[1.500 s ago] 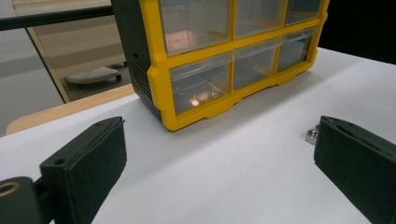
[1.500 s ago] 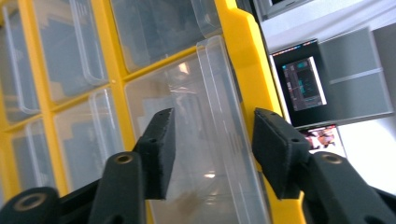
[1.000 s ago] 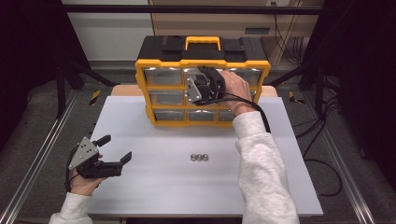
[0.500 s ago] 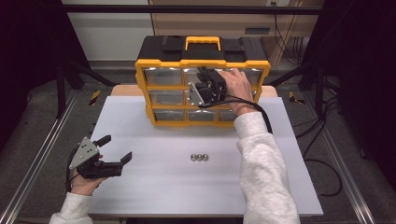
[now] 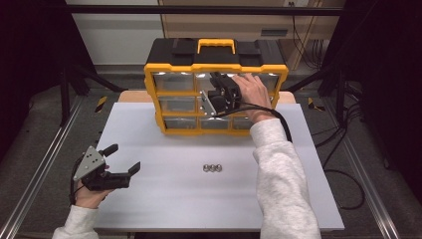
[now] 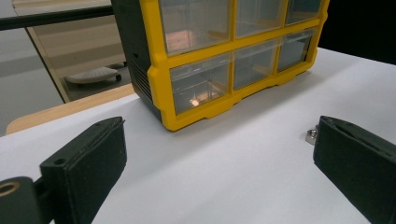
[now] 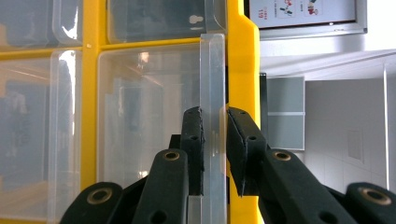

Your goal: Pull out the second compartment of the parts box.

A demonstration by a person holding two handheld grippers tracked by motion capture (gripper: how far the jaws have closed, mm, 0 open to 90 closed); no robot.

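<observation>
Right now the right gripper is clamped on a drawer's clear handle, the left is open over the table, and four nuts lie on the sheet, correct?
Not quite: there are three nuts in a row on the sheet, not four, as the high view shows. The rest holds: the right gripper has just been closing on the drawer's clear handle, and the left gripper is open over the table.

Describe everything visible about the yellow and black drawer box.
The drawer box stands upright at the far edge of the white table. It looks plastic: yellow front frame, black body and top, yellow carry handle. The frame holds rows of clear drawers. The right gripper has its jaws closing on a clear drawer handle; its hand lies against the front.
</observation>
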